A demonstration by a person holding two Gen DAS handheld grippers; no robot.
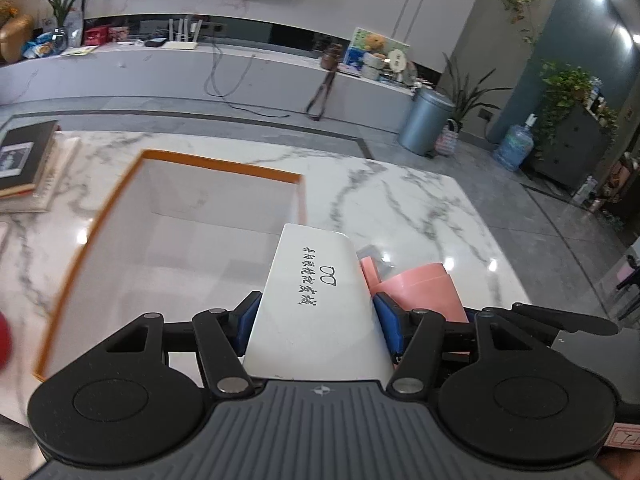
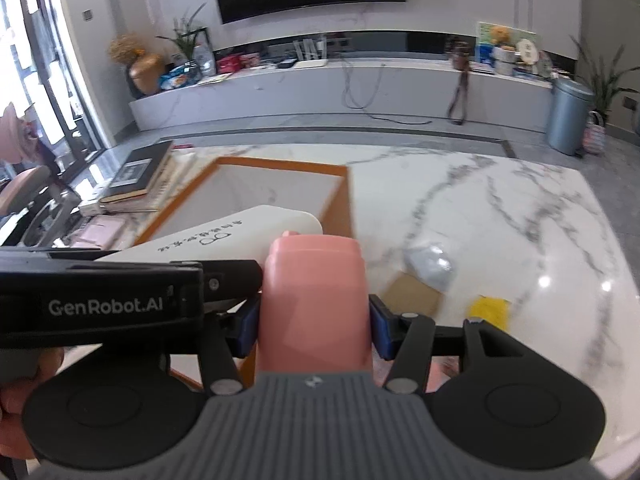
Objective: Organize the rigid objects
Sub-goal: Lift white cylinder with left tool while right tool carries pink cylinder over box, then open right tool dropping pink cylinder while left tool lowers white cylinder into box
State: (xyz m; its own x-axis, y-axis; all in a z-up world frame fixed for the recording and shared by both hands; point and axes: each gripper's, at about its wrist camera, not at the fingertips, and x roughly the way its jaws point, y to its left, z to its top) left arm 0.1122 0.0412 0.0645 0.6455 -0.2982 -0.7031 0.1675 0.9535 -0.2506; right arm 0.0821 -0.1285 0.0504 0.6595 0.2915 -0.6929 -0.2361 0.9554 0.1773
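White case (image 1: pixel 316 292) is sitting clamped in the left gripper (image 1: pixel 316 320) and pink case (image 2: pixel 314 300) in the right gripper (image 2: pixel 314 324), both probably heading for the orange-rimmed box (image 1: pixel 224 166) at far left.

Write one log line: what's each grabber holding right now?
left gripper: shut on white case | right gripper: shut on pink case | orange-rimmed box: ahead on marble table

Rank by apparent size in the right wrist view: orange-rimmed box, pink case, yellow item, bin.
1. orange-rimmed box
2. pink case, though it is close to the camera, so inflated
3. bin
4. yellow item, blurred; close to the bin, order unsure
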